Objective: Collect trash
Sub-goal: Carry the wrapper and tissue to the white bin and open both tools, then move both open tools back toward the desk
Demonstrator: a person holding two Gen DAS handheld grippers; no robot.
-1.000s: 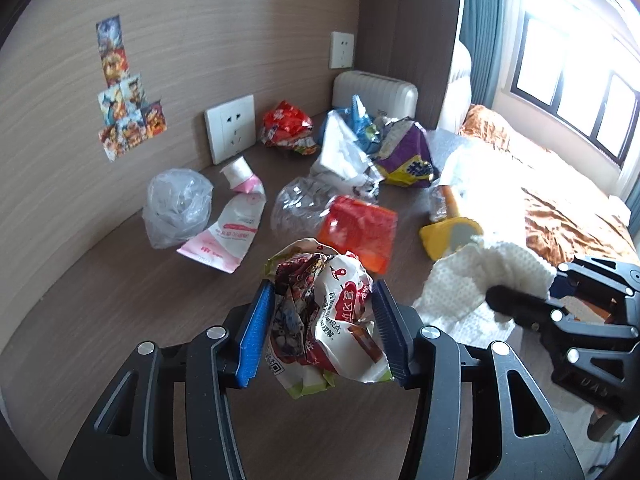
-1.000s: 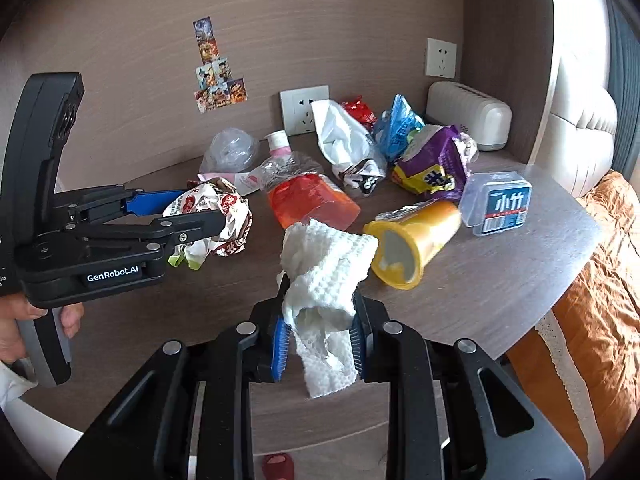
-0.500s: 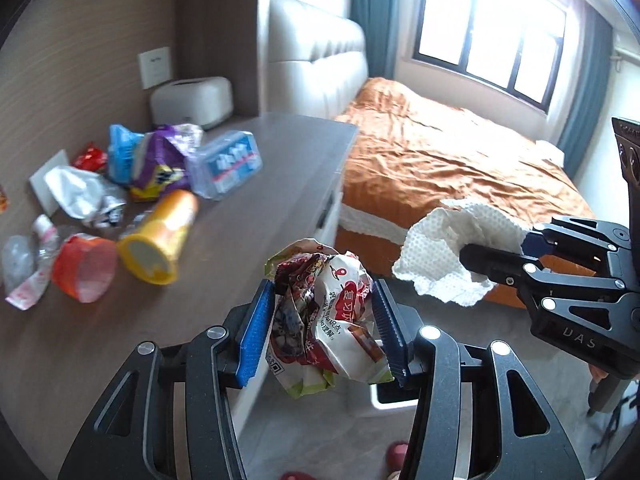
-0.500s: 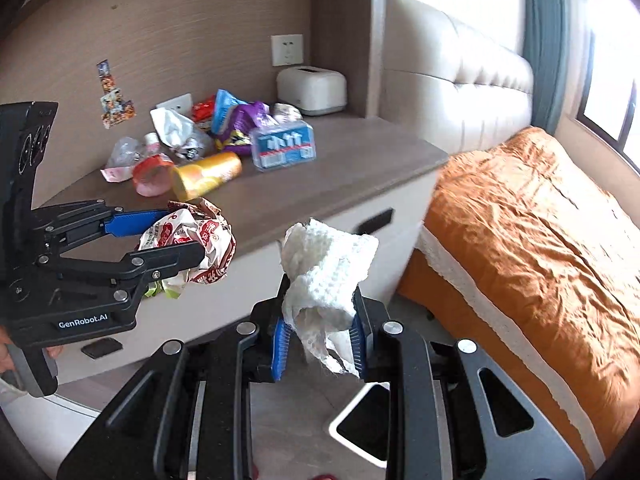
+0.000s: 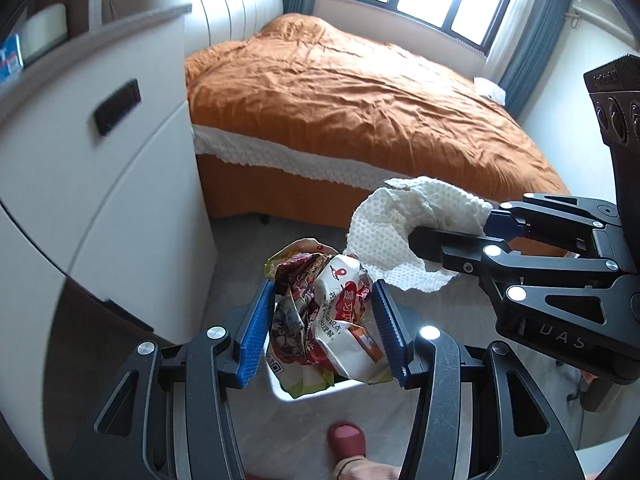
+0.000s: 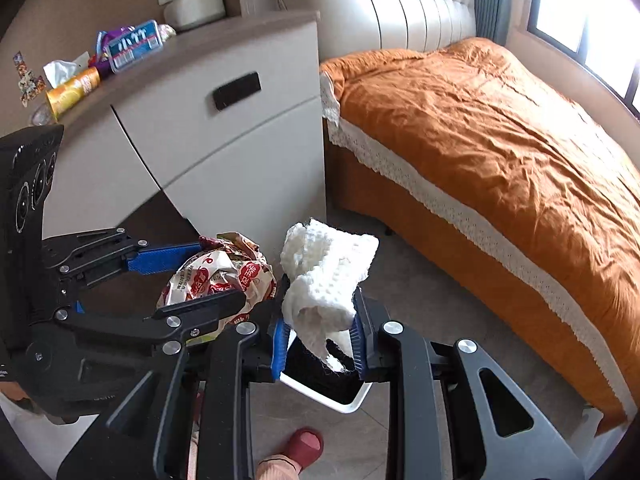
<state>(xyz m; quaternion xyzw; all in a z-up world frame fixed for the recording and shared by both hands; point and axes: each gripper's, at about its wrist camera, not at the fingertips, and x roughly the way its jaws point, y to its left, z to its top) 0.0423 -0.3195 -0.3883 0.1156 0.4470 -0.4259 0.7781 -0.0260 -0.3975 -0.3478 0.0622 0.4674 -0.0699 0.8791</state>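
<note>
My left gripper (image 5: 322,292) is shut on a crumpled red-and-white snack wrapper (image 5: 332,320), which bulges between the blue pads. Right of it, my right gripper (image 5: 440,226) is shut on a wad of white paper towel (image 5: 400,216). The right wrist view shows the right gripper (image 6: 320,292) pinching the paper towel (image 6: 324,276), with the left gripper (image 6: 222,274) and its wrapper (image 6: 216,276) close on the left. Both point steeply down over a white waste bin (image 6: 340,402) with a black liner on the floor. In the left wrist view only the bin's rim (image 5: 304,394) shows under the wrapper.
A white bedside cabinet (image 6: 208,128) stands at the left, with a yellow can (image 6: 72,90), a blue-labelled box (image 6: 134,46) and other trash on top. A bed with an orange cover (image 6: 500,120) fills the right. A person's foot in a red slipper (image 6: 304,444) is beside the bin.
Both grippers have swung away from the cabinet top and sunk toward the floor, tilting downward. They now hang over the bin, each with the same load in its grip.
</note>
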